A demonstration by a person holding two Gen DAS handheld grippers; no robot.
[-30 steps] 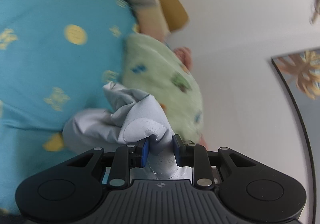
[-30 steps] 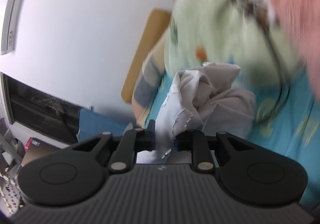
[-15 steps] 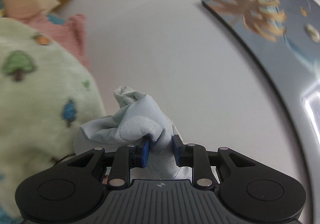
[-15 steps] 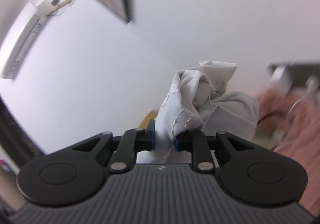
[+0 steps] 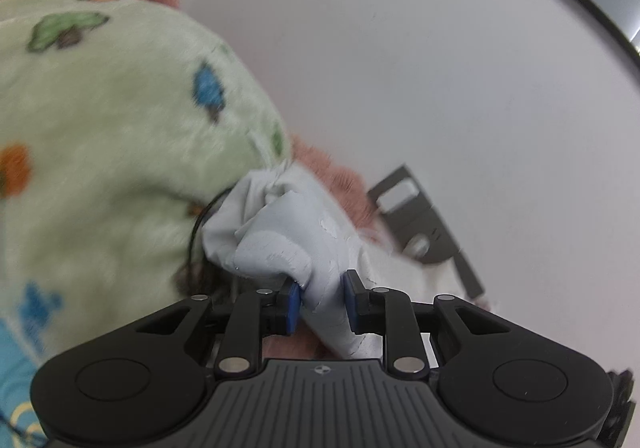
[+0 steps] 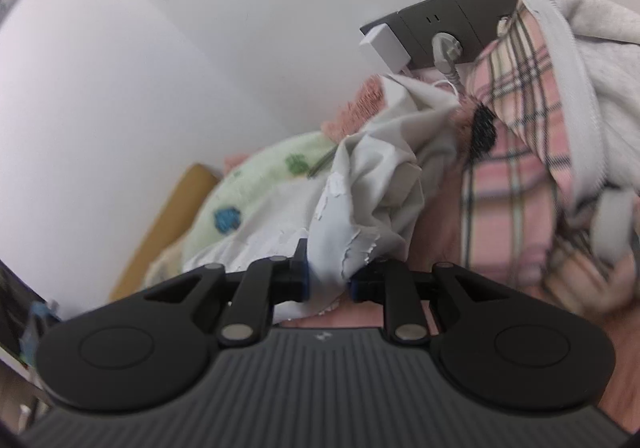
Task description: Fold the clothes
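A bunched corner of a pale grey garment (image 5: 288,248) is pinched between the narrow-set jaws of the left gripper (image 5: 320,306), the cloth rising in a crumpled knot just ahead of the blue pads. In the right wrist view the same pale cloth (image 6: 360,203) is clamped in the right gripper (image 6: 327,282), its frayed edge hanging over the right jaw. The garment is thus held at two points and carried in the air, not yet laid flat.

Just beyond the left gripper a green fleece blanket (image 5: 120,135) with coloured tree shapes is seen to its left, and a pink knitted item (image 5: 340,179) is seen behind the cloth. Ahead and to the right of the right gripper lie a pink plaid garment (image 6: 516,151) and a grey hooded top (image 6: 592,59). Farthest off, a grey socket plate (image 6: 452,27) with a plug is fixed to the white wall (image 5: 400,67).

For a clean fold, the two held points are best drawn apart until the fabric hangs taut, then lowered together onto a bare patch, clear of the pile.

Compared with a second ago, the turquoise bedsheet has left the left view and wall and socket have come in; both grips are unchanged.
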